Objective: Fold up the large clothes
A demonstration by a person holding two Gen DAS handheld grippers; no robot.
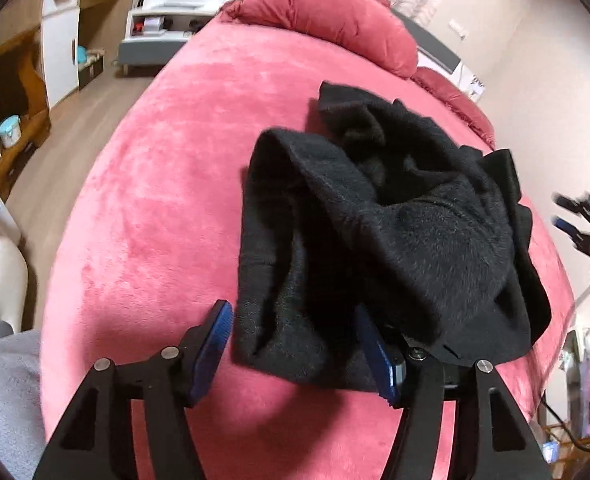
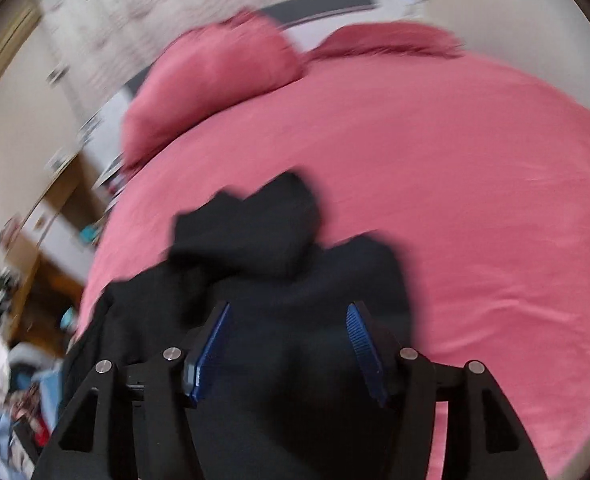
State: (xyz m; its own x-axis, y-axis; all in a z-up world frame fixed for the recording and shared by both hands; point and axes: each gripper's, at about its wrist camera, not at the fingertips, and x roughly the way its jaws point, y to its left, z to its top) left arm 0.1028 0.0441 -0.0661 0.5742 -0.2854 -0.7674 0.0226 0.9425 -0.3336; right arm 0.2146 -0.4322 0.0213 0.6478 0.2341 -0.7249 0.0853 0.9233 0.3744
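A black fleece garment (image 1: 395,232) lies crumpled in a heap on the pink bed (image 1: 155,208). My left gripper (image 1: 295,344) is open at the heap's near edge, and cloth lies between and over its blue pads. The right gripper shows at the right edge of the left wrist view (image 1: 583,220), beside the heap. In the blurred right wrist view the garment (image 2: 279,280) fills the lower middle, and my right gripper (image 2: 291,348) is open just above it with black cloth between its blue pads.
Pink pillows (image 1: 327,12) lie at the head of the bed. Wooden shelves and a white cabinet (image 1: 59,48) stand across the floor on the left. A grey cloth (image 1: 3,392) lies at the lower left. The bedcover right of the garment is bare (image 2: 475,220).
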